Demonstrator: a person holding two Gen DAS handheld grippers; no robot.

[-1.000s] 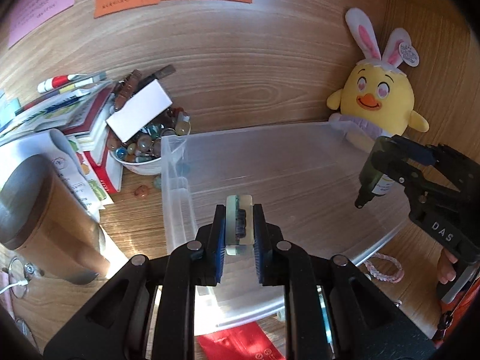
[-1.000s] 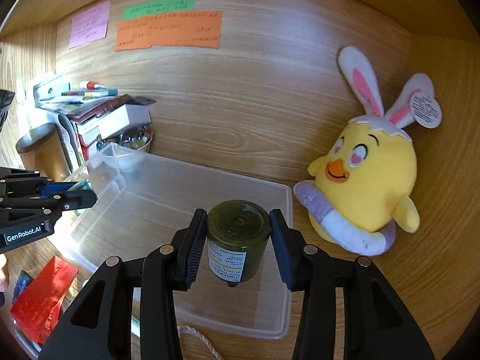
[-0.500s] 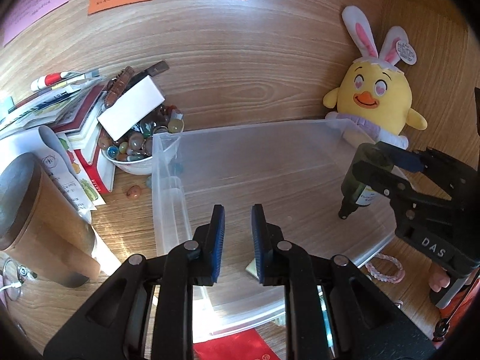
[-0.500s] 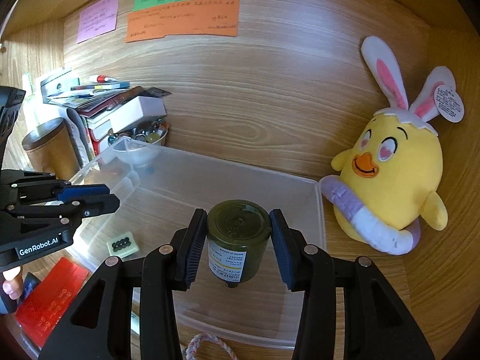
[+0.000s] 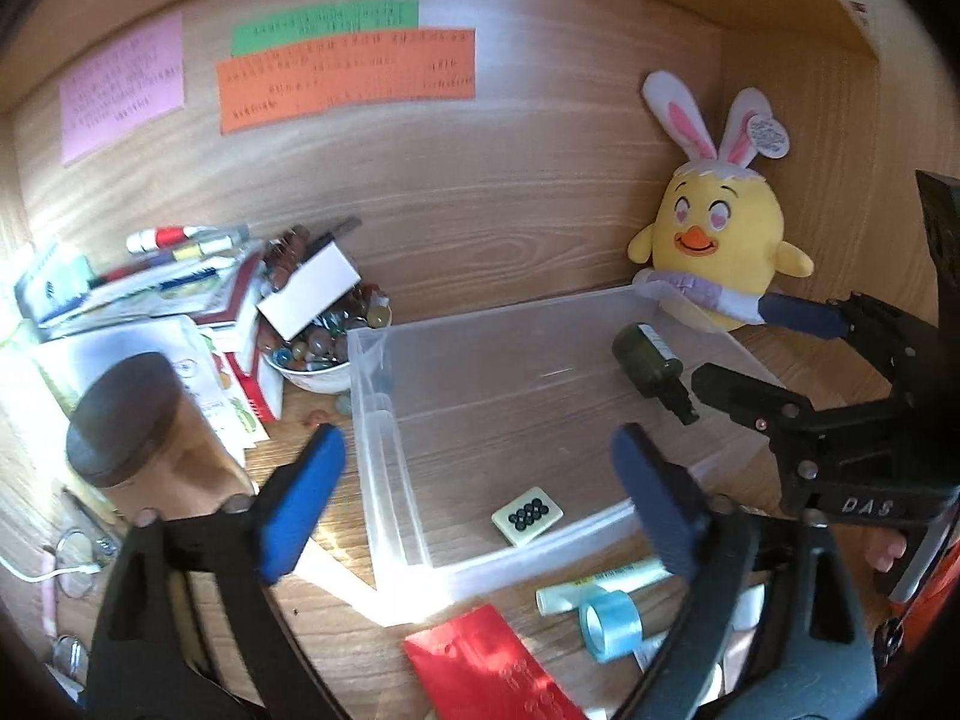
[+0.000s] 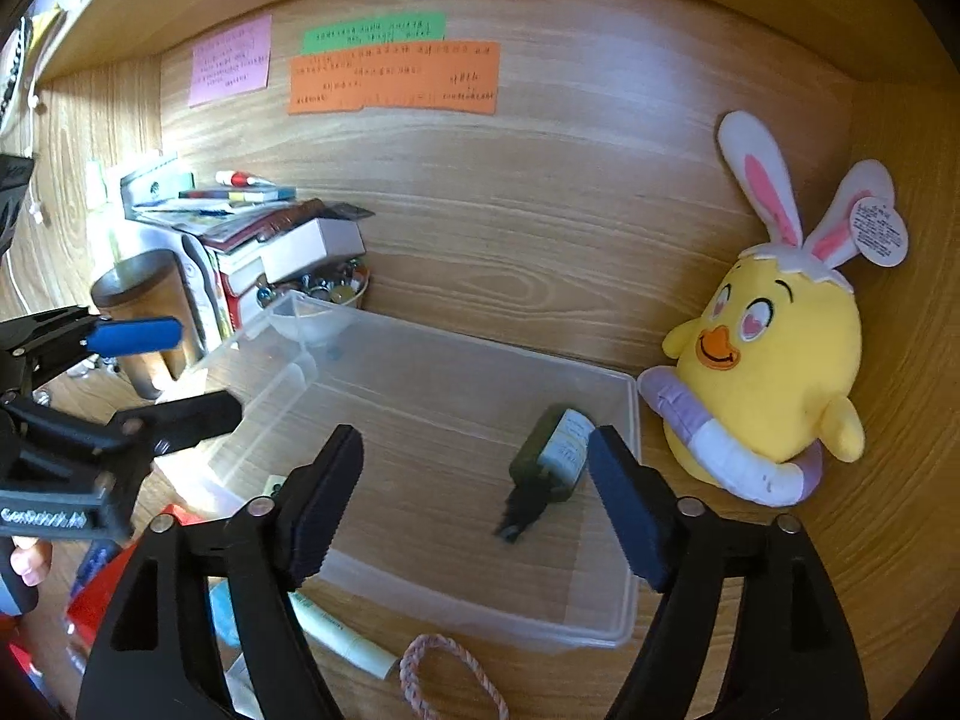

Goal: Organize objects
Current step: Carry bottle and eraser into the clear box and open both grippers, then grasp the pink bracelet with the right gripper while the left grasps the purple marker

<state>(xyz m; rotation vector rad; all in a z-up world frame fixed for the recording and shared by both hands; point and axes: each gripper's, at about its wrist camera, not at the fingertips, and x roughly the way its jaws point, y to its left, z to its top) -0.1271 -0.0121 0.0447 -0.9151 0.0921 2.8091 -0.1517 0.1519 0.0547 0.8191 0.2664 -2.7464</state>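
Clear plastic storage bin (image 5: 384, 420) on a wood-grain table (image 6: 780, 570), backed against a wooden wall with pink, green and orange paper notes. Inside the bin: dark green dropper bottle (image 6: 555, 456) on its side near the far right corner, black cap pointing toward the front; small cream tile with black dots (image 5: 528, 515) flat near the front wall. Both well apart from each other.

Left claw (image 5: 480, 504) opening wide, blue pads spread, nothing between them; tile below and beyond, untouched. Right claw (image 6: 474, 501) likewise opening, pads either side of the bottle in view but clear of it, no contact.

Judged step: letting go after a drop into the bin, then pulling back for the next item. Best done by finishing the spread of both claws before any retreat, then lifting straight up and back, clear of the bin's thin walls, so no pad clips the rim or nudges the bottle, which looks likely to roll.

Outside the bin, along the front edge: red packet (image 5: 492, 666), pale blue tape roll (image 5: 612, 621), white tube (image 5: 600, 585), pink braided loop (image 6: 450, 678). Probably next to gather. Yellow chick plush with rabbit ears (image 6: 774, 360) just beside the bin's right end; bowl of marbles (image 5: 312, 354) and stacked booklets at the left end.
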